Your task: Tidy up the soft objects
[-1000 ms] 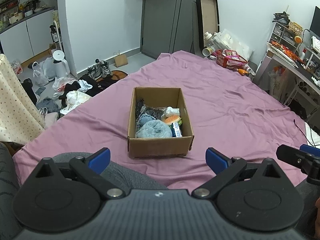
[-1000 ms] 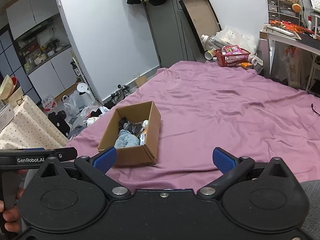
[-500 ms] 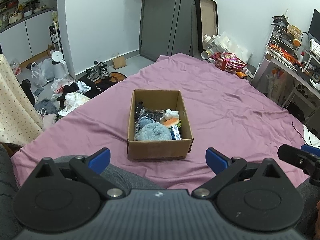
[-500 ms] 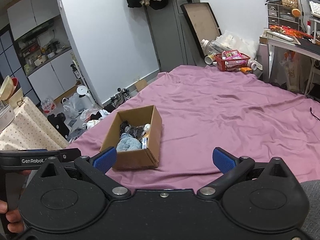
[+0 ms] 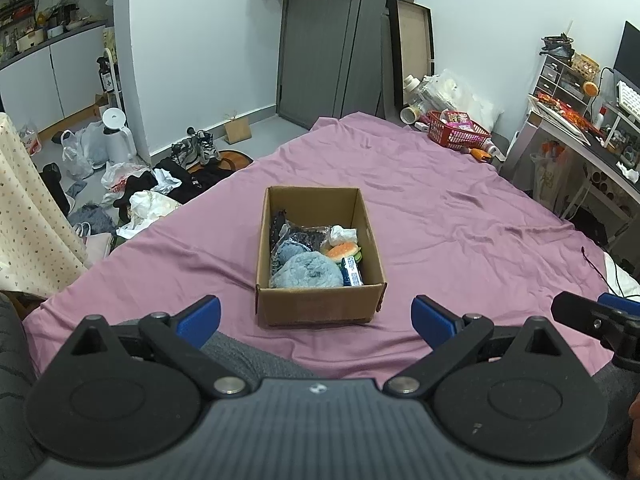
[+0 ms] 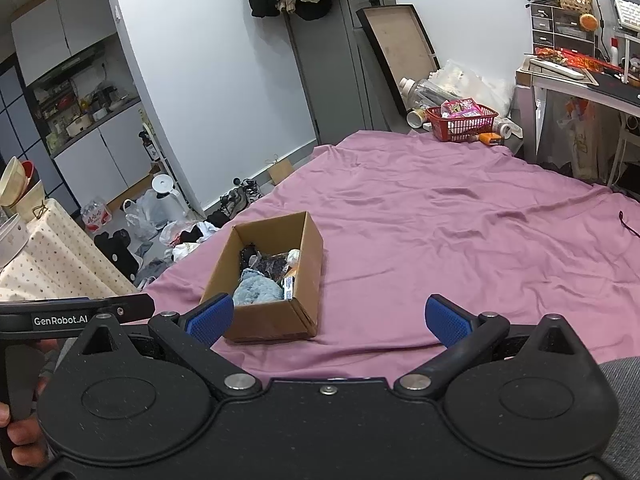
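Soft objects fill the cardboard box [image 5: 320, 264], which stands straight ahead of the left gripper [image 5: 316, 312], between the lines of its two blue fingertips, and ahead-left of the right gripper [image 6: 327, 318], just past its left fingertip. Both grippers have their fingers spread wide and hold nothing. Nearest the fingers inside the box lies a fluffy blue bundle [image 5: 306, 272], with a small blue-and-white packet [image 5: 352, 273] to its right; beyond them sit an orange plush piece [image 5: 342, 251], a white wad [image 5: 343, 233] and dark things in what looks like clear plastic [image 5: 298, 236], though the wrapping is hard to make out. None of them lies loose on the purple bedsheet [image 5: 460, 232]. This fits either a box packed and finished or a box waiting to be emptied and sorted, so the step in hand is unsettled. The box walls stand upright above the contents, so any reach inside must come from above. The sheet beyond and right of the fingers is wide and bare up to the red basket [image 5: 458, 134].
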The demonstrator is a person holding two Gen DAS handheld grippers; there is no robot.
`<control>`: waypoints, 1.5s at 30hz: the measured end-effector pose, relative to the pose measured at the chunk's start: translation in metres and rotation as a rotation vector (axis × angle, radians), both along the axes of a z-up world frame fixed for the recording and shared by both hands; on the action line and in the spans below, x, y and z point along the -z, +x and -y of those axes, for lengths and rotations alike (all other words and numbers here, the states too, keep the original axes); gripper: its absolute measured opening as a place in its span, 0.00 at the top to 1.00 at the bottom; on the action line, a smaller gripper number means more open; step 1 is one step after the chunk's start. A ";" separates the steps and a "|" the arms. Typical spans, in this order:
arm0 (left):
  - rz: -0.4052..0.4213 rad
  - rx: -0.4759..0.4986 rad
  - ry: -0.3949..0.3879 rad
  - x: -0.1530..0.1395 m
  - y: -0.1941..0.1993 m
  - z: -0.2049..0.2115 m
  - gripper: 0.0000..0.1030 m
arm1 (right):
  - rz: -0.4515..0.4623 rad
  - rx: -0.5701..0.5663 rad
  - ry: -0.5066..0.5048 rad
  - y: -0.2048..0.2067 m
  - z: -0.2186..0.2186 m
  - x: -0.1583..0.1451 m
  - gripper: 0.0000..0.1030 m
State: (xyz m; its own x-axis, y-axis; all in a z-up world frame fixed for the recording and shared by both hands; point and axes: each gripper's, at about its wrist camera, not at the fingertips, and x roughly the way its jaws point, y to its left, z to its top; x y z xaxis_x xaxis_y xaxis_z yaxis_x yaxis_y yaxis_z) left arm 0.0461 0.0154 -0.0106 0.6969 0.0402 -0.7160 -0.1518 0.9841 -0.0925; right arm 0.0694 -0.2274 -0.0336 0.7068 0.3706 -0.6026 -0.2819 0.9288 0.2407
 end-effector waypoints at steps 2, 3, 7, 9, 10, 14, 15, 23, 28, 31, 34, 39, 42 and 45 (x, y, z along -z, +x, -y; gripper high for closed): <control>0.002 0.000 0.001 -0.001 0.000 0.001 0.02 | -0.001 -0.001 -0.001 0.000 0.000 0.000 0.00; 0.002 0.000 0.000 -0.001 0.000 0.001 0.02 | 0.000 -0.002 -0.001 0.000 0.000 0.000 0.00; 0.002 0.002 -0.001 -0.001 -0.001 0.001 0.02 | 0.002 -0.002 -0.005 0.000 0.000 0.000 0.00; 0.002 0.004 -0.001 -0.001 -0.001 0.002 0.02 | -0.001 0.000 -0.002 0.000 0.000 0.000 0.00; 0.003 0.006 0.000 -0.001 -0.001 0.002 0.02 | 0.000 0.001 -0.001 0.000 0.000 0.000 0.00; 0.003 0.007 0.000 -0.002 -0.001 0.004 0.02 | 0.001 0.000 -0.002 0.000 0.000 0.000 0.00; 0.003 0.007 0.000 -0.002 -0.001 0.004 0.02 | 0.000 0.000 -0.002 0.000 0.000 0.000 0.00; -0.001 0.005 -0.001 -0.001 -0.002 0.004 0.02 | -0.002 0.006 -0.007 0.000 0.001 0.000 0.00; 0.000 0.003 -0.001 -0.002 -0.002 0.003 0.02 | 0.003 0.000 -0.008 0.000 0.001 -0.001 0.00; 0.001 0.003 -0.004 -0.001 -0.003 0.001 0.02 | 0.002 0.002 -0.006 0.000 0.000 -0.001 0.00; -0.007 0.008 -0.017 -0.001 -0.003 0.000 0.02 | -0.003 0.004 -0.007 0.000 0.000 -0.001 0.00; -0.010 0.021 -0.020 0.000 -0.002 0.002 0.02 | -0.003 0.005 -0.009 0.001 0.000 -0.002 0.00; -0.016 0.021 -0.019 0.002 -0.002 0.002 0.02 | -0.002 0.006 -0.009 0.001 0.001 -0.002 0.00; -0.023 0.018 -0.014 0.005 -0.002 0.002 0.02 | -0.003 0.006 -0.009 0.001 0.000 -0.001 0.00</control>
State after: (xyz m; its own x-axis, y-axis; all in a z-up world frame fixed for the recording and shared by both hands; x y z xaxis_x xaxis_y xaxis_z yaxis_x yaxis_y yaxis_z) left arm 0.0443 0.0135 -0.0161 0.6806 0.0171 -0.7325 -0.1360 0.9853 -0.1034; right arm 0.0707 -0.2278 -0.0321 0.7075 0.3609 -0.6076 -0.2755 0.9326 0.2332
